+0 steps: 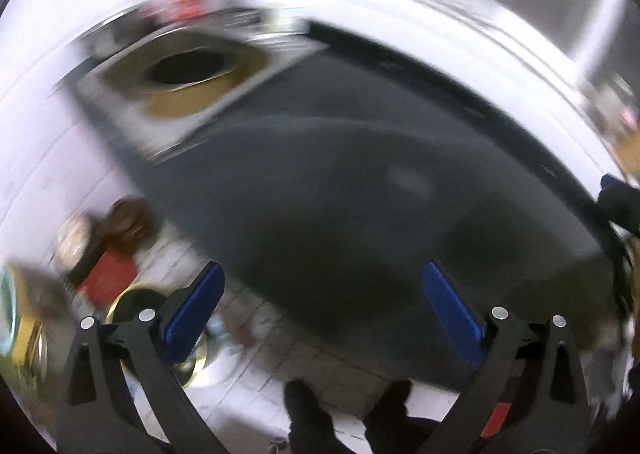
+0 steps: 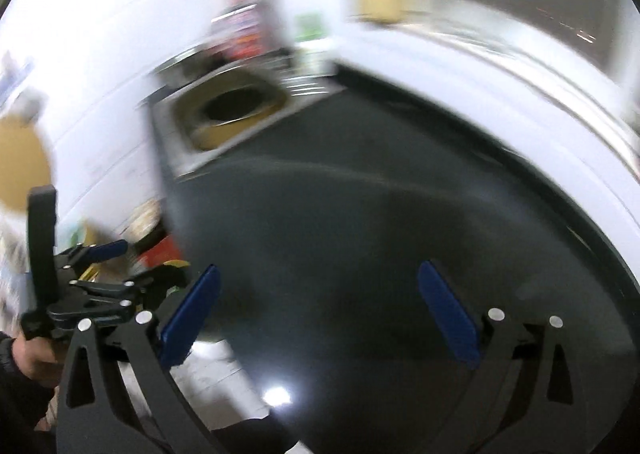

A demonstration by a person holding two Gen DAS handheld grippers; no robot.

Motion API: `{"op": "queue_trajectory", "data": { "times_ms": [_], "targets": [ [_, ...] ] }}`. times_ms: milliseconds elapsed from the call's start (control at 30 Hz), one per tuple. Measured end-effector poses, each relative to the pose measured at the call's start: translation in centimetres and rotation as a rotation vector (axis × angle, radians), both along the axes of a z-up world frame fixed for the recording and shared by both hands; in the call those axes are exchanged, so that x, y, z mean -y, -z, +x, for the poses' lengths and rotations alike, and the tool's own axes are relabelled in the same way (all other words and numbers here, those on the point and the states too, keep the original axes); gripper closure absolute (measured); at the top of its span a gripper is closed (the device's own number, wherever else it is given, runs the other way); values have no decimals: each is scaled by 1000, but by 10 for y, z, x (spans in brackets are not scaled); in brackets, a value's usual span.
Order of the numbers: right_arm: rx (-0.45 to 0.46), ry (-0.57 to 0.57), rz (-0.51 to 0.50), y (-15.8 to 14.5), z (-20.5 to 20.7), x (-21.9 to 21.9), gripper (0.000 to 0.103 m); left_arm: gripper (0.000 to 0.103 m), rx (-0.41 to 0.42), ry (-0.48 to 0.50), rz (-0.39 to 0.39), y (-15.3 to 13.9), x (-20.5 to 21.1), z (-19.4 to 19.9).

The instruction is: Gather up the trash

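Left gripper [image 1: 320,294] and right gripper [image 2: 318,294]: both released, empty, above dark counter [image 1: 340,174]. Trash blurred, unidentifiable. Sink [image 1: 188,78]: contents unclear.

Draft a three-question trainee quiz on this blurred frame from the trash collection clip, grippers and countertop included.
1. True or false: the right gripper has a piece of trash between its fingers.
2. What sits at the far left end of the dark countertop? A) a sink B) a stove C) a microwave
3. Fill in: in the right wrist view, the left gripper appears at the ____ edge of the picture, held by a hand.

Key:
1. False; its jaws are wide apart with only the countertop behind them.
2. A
3. left
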State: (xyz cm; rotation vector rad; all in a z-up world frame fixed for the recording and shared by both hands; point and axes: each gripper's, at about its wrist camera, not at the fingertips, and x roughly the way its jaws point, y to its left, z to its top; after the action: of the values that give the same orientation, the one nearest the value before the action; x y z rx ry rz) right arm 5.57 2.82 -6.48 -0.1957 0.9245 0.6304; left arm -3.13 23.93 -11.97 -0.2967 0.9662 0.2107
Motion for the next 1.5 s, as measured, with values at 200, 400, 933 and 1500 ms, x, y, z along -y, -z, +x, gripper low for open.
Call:
{"op": "queue_trajectory", "data": {
  "times_ms": [200, 400, 933, 1500],
  "targets": [
    [31, 380, -41, -5, 10, 154, 7, 7, 7, 259, 23, -29, 115, 74],
    [26, 573, -70, -7, 4, 234, 7, 7, -24, 379, 61, -38, 196, 110],
    [-26, 632, -28, 2, 1, 253, 7, 7, -57, 423, 128, -38, 239, 118],
    [-54, 617, -21, 8, 7, 247, 7, 7, -58, 413, 132, -39, 231, 120]
  ]
}}
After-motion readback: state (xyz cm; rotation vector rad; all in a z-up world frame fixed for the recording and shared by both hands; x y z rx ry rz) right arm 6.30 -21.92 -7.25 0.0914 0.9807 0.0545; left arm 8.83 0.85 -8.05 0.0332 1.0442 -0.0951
